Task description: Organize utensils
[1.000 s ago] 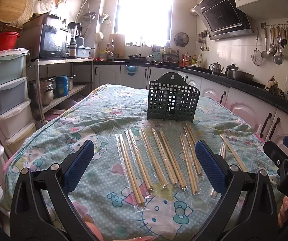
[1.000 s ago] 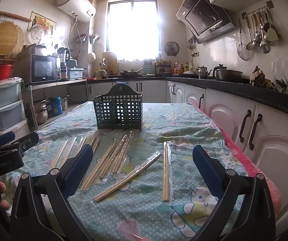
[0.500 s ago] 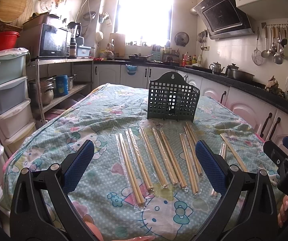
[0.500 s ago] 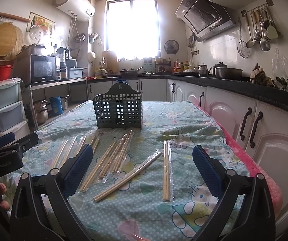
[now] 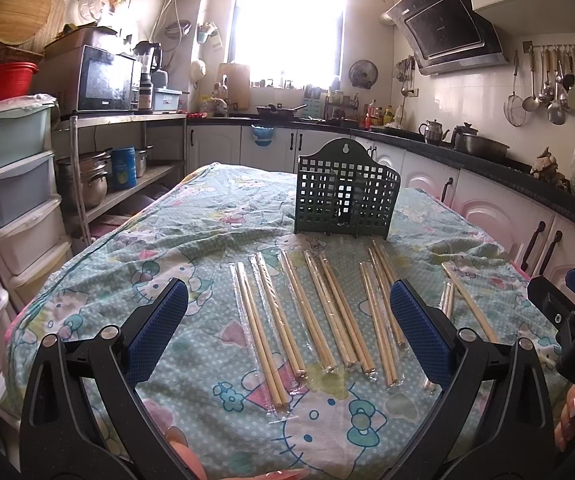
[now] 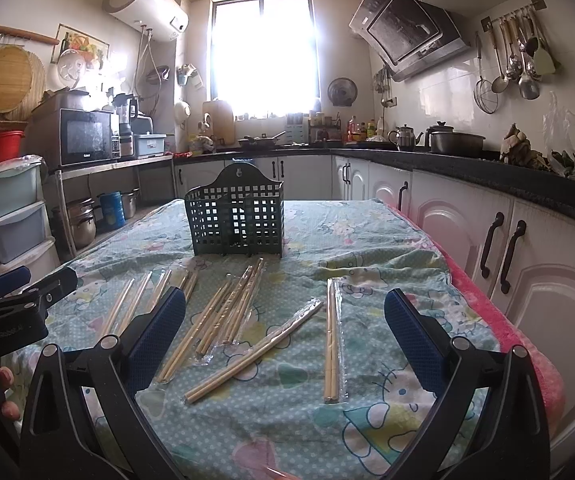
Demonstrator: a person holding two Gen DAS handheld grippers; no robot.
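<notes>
Several pairs of wooden chopsticks in clear wrappers (image 5: 319, 308) lie side by side on the patterned tablecloth, in front of a dark green lattice utensil holder (image 5: 345, 196) that stands upright. My left gripper (image 5: 287, 316) hovers open above the near ends of the chopsticks, nothing between its blue pads. In the right wrist view the holder (image 6: 236, 218) stands at the centre, with one wrapped pair (image 6: 332, 336) and a slanted pair (image 6: 255, 354) nearest my right gripper (image 6: 285, 316), which is open and holds nothing.
The table (image 5: 135, 256) is flanked by white cabinets (image 6: 527, 264) on the right and a metal shelf with pots (image 5: 99, 176) and plastic drawers (image 5: 11, 200) on the left. The other gripper (image 5: 567, 312) shows at the right edge; fingertips of a hand (image 5: 571, 408) are beside it.
</notes>
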